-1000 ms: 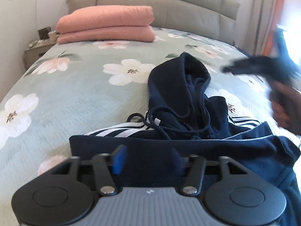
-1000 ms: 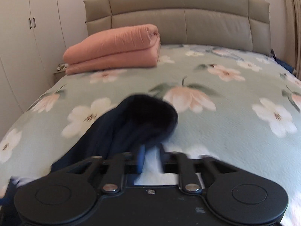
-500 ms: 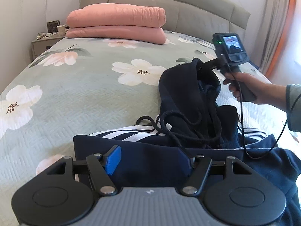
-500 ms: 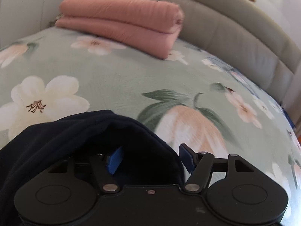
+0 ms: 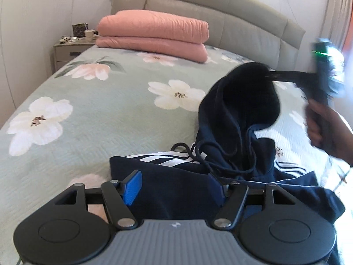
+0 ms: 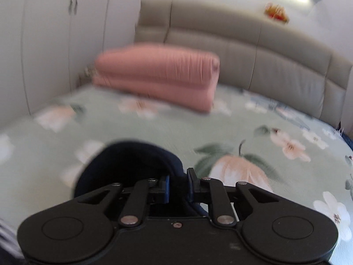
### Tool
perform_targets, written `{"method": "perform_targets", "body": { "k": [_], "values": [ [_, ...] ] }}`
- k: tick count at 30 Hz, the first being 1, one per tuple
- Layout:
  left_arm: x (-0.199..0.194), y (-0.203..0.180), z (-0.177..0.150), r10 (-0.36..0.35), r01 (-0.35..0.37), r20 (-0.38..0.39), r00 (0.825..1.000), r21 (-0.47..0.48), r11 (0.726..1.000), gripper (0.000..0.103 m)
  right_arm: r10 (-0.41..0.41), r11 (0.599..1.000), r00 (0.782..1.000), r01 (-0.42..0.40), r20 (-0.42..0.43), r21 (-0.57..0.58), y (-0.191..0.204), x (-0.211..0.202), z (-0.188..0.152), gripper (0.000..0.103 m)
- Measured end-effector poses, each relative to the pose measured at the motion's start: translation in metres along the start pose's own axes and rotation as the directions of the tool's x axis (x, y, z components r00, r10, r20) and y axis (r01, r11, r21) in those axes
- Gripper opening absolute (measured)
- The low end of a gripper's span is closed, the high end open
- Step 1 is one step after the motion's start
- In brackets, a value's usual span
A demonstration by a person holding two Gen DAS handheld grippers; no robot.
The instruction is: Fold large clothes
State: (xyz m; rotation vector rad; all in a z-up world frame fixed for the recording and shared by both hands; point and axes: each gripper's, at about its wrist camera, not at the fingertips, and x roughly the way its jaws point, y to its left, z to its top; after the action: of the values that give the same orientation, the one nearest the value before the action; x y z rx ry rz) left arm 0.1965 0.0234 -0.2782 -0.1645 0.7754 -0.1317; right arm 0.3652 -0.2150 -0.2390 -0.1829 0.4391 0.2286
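1. A navy hoodie (image 5: 233,132) with white stripes lies bunched on the bed (image 5: 88,110), toward its near right part, on the floral green cover.
2. The right gripper (image 6: 178,185) is closing its jaws on the top edge of the hood (image 6: 132,165) — dark cloth fills the narrow gap between the blue pads, and the hood stands lifted off the cover.
3. In the left wrist view the same gripper appears blurred, with the person's right hand (image 5: 326,128) on its handle.
4. The left gripper (image 5: 174,187) has its jaws wide, a flat folded edge of the hoodie between the pads — whether they press it is unclear.
5. A folded pink quilt (image 5: 152,35) rests by the headboard (image 5: 242,19), well apart from the hoodie.
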Motion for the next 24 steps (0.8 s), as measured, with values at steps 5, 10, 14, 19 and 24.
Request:
{"method": "perform_targets", "body": {
  "k": [5,10,14,19,24],
  "values": [
    [-0.046,-0.007,-0.002,-0.007,0.008,0.039,0.999,-0.006,1.000,0.068,0.049,0.994,0.984,-0.032,0.171,-0.100,0.046,-0.139,0.008,0.019],
    [-0.087,-0.008,-0.011,-0.003,0.004,0.062,0.998,-0.018,1.000,0.069,0.165,0.975,0.974,-0.137,0.155,-0.172,0.080,-0.265,-0.011,0.021],
    [-0.109,0.000,-0.027,-0.003,0.005,0.038,0.999,-0.046,0.999,0.073,0.274,0.933,0.958,-0.287,-0.088,-0.218,0.114,-0.321,-0.066,0.086],
    [-0.112,0.017,-0.052,-0.046,0.042,-0.044,0.998,-0.096,0.995,0.075,0.317,0.921,0.880,-0.375,-0.353,-0.109,0.125,-0.347,-0.137,0.095],
    [-0.087,0.035,-0.063,-0.200,0.170,-0.078,0.977,-0.288,0.942,0.080,0.316,0.944,0.861,-0.243,-0.399,0.224,0.099,-0.302,-0.159,0.095]
  ]
}}
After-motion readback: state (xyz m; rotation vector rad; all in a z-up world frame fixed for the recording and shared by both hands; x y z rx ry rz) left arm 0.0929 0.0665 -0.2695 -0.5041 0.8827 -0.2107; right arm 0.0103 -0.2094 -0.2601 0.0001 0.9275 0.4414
